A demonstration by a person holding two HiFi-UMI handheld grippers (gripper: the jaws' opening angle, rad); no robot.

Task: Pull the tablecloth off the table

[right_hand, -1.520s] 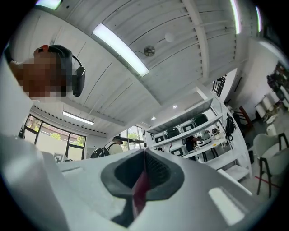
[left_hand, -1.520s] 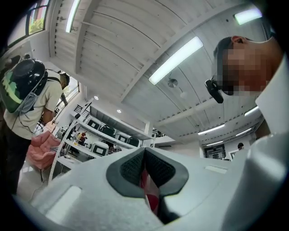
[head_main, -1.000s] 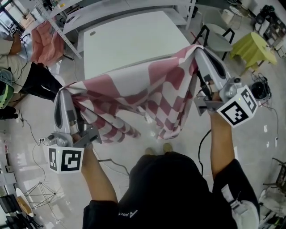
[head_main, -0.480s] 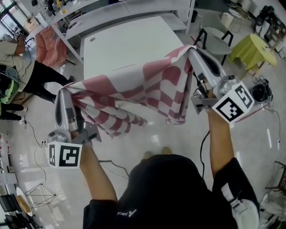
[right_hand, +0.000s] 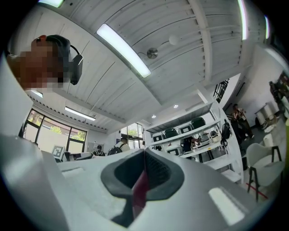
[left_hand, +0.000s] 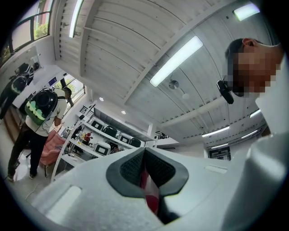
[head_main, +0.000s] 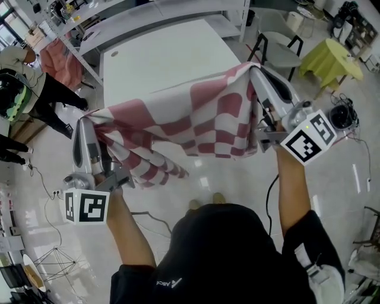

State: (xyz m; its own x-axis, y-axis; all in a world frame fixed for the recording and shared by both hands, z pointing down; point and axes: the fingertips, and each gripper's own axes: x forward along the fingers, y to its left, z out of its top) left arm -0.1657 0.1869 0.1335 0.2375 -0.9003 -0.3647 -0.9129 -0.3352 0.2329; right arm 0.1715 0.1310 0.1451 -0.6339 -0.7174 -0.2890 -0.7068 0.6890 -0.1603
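A red-and-white checked tablecloth (head_main: 190, 122) hangs in the air, stretched between my two grippers, off the white table (head_main: 166, 59) behind it. My left gripper (head_main: 83, 120) is shut on the tablecloth's left corner, where the cloth bunches and droops in folds. My right gripper (head_main: 254, 68) is shut on the right corner. In the left gripper view a strip of red tablecloth (left_hand: 149, 189) shows pinched between the closed jaws of the left gripper (left_hand: 144, 151). The right gripper view shows the same tablecloth (right_hand: 141, 189) caught in the closed jaws of the right gripper (right_hand: 144, 153), which point up toward the ceiling.
The bare white table stands ahead with grey shelving (head_main: 148, 15) behind it. A chair (head_main: 279, 50) and a yellow-covered stool (head_main: 329, 59) are at the right. A person (head_main: 24, 89) stands at the far left near a pink cloth (head_main: 59, 59). Cables (head_main: 350, 136) lie on the floor.
Both grippers have lifted the tablecloth a little higher and drawn it tauter; its lower edge hangs less far down. The person at the left has shifted.
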